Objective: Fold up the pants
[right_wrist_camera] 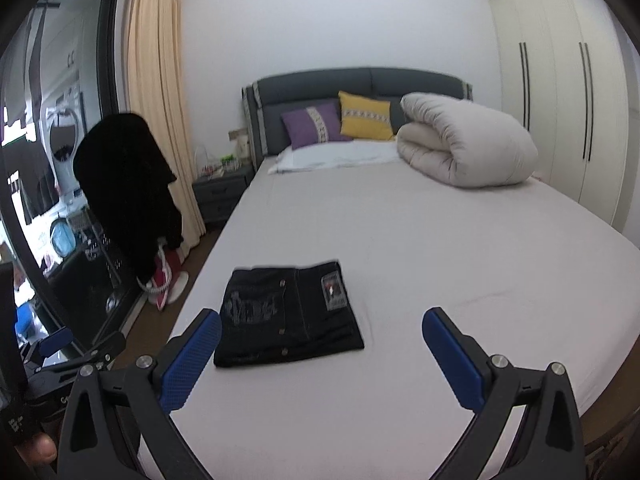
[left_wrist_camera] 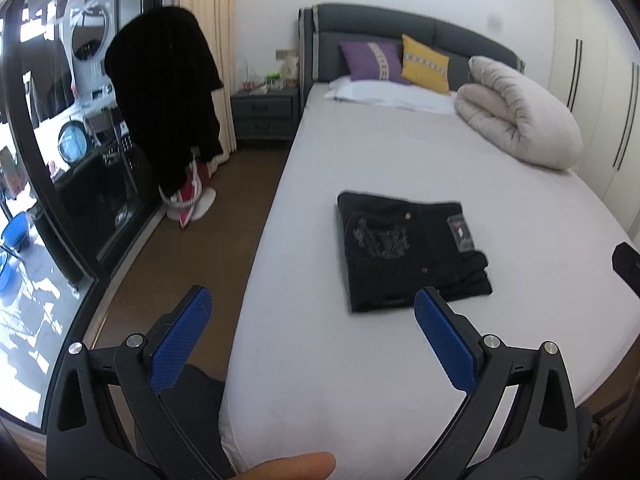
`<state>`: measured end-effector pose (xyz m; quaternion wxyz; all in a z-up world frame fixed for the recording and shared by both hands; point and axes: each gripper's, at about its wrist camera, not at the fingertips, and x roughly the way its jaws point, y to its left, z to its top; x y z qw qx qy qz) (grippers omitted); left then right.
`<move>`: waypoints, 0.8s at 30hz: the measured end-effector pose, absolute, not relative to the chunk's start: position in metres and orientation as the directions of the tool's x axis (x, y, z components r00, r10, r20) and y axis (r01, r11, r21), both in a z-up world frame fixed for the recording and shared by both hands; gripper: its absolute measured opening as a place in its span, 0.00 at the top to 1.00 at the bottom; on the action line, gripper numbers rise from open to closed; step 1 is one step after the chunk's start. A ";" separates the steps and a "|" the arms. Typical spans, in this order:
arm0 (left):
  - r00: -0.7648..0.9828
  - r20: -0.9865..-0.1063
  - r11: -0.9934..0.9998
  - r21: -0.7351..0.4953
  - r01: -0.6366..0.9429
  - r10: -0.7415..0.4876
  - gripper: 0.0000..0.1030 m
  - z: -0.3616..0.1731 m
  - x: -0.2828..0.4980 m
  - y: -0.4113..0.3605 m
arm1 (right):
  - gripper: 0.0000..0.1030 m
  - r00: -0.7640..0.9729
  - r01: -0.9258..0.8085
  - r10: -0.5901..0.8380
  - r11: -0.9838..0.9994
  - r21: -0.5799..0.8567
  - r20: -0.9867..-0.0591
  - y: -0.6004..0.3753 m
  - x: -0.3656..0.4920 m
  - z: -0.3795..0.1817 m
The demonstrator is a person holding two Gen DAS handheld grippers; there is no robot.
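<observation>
Bedroom: white walls, cream wardrobe on the right, beige curtain and dark-framed glass door on the left, brown floor. Bed with a pale grey sheet fills most of both views, grey padded headboard at the far end. Rolled beige duvet sits on the far right of the bed, white pillow beside it, purple cushion and yellow cushion against the headboard. Black garment hangs by the curtain; grey nightstand left of the headboard. Pants, black, lie folded into a compact rectangle on the near half of the sheet. My left claw and right claw both gape wide, holding nothing, above the near end of the bed, clear of the pants.
</observation>
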<state>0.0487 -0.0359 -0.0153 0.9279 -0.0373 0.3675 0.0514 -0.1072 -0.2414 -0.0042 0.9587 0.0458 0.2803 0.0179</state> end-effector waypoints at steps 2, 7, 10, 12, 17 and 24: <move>0.711 -0.700 0.992 -0.032 -0.123 0.065 0.00 -0.026 0.054 -0.037 | 0.00 0.828 -0.016 0.065 0.996 0.093 -0.556 -0.238 -0.104 -0.013; 0.688 -0.724 0.993 -0.037 -0.110 0.049 0.00 -0.042 0.061 -0.041 | 0.00 0.813 -0.023 0.065 0.996 0.080 -0.578 -0.231 -0.104 -0.024; 0.674 -0.738 0.994 -0.039 -0.105 0.042 0.00 -0.053 0.067 -0.043 | 0.00 0.803 -0.026 0.064 0.997 0.073 -0.593 -0.229 -0.103 -0.031; 0.664 -0.747 0.994 -0.042 -0.105 0.039 0.00 -0.059 0.071 -0.043 | 0.00 0.794 -0.027 0.067 0.997 0.076 -0.604 -0.230 -0.101 -0.035; 0.653 -0.757 0.994 -0.046 -0.101 0.032 0.00 -0.071 0.081 -0.044 | 0.00 0.779 -0.030 0.071 0.997 0.075 -0.623 -0.231 -0.097 -0.039; 0.641 -0.767 0.994 -0.046 -0.103 0.031 0.00 -0.083 0.092 -0.047 | 0.00 0.756 -0.027 0.064 0.997 0.066 -0.651 -0.231 -0.091 -0.047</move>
